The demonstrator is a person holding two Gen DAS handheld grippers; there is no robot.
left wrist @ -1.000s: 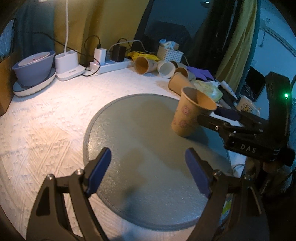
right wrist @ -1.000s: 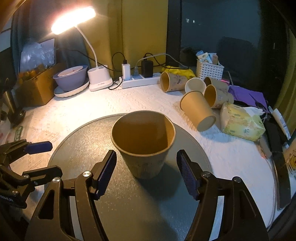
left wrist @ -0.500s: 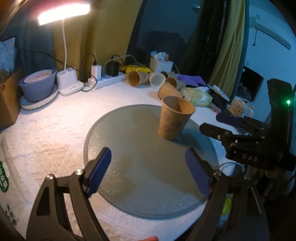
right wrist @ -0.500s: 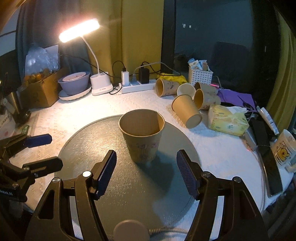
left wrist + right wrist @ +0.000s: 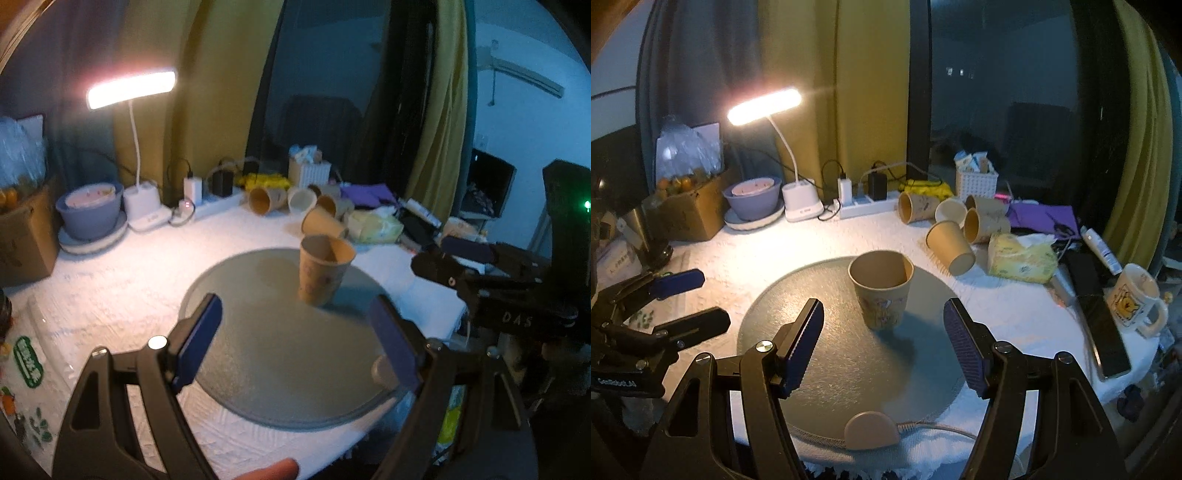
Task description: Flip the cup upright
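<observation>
A brown paper cup [image 5: 881, 291] stands upright, mouth up, on the round grey mat [image 5: 831, 362]. It also shows in the left wrist view [image 5: 323, 273], on the mat [image 5: 280, 354]. My right gripper [image 5: 882, 345] is open and empty, held back from the cup on the near side. My left gripper [image 5: 295, 341] is open and empty, well short of the cup. The right gripper shows at the right of the left wrist view [image 5: 458, 258], and the left gripper at the left of the right wrist view [image 5: 690, 299].
Several paper cups [image 5: 951, 245] lie on their sides at the back right beside a yellow tissue pack [image 5: 1021, 256]. A lit desk lamp [image 5: 764, 105], a purple bowl [image 5: 753, 194], a power strip [image 5: 864, 206], a phone [image 5: 1102, 332] and a mug [image 5: 1134, 297] surround the mat.
Both grippers have drawn back and up from the cup, which now looks smaller and farther off. The cup stays upright on the mat.
</observation>
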